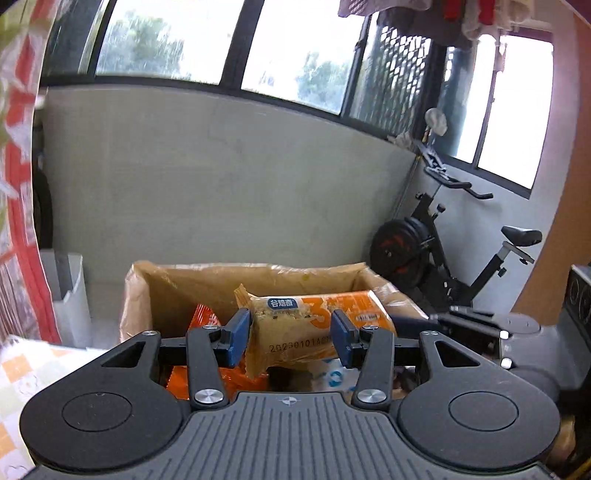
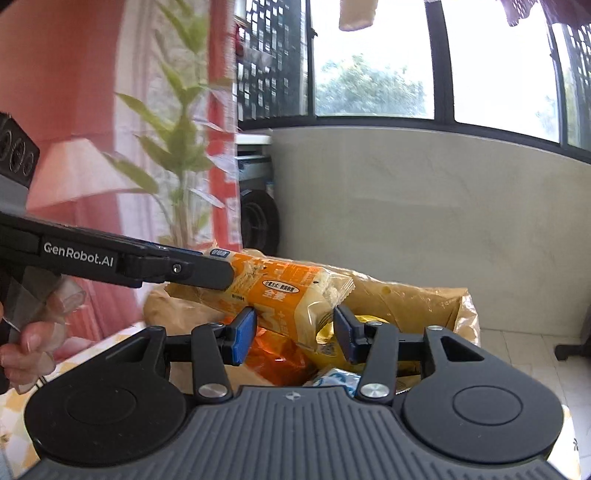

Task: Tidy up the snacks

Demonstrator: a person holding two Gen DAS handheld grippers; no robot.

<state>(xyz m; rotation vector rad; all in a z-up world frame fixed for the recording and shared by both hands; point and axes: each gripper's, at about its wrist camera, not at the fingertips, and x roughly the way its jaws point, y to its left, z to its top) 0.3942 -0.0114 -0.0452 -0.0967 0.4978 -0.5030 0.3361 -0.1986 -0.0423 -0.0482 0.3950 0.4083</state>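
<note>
Left gripper (image 1: 291, 334): clamped on orange snack pack (image 1: 317, 325), centre frame.
Right gripper (image 2: 293, 336): jaws apart, seemingly gripping nothing.
Cardboard box (image 1: 207, 277): behind, holding packets.

An exercise bike (image 1: 454, 254) stands in the corner under the windows (image 1: 295, 48), against a grey half-wall (image 1: 221, 177). Laundry (image 1: 424, 14) hangs above it. A white bin (image 1: 70, 295) stands by the wall, beside a red patterned curtain (image 1: 18, 184). In the right wrist view, a leafy plant (image 2: 181, 140) stands before a red curtain (image 2: 221, 166), with a black tyre-like ring (image 2: 258, 221) behind it.
</note>
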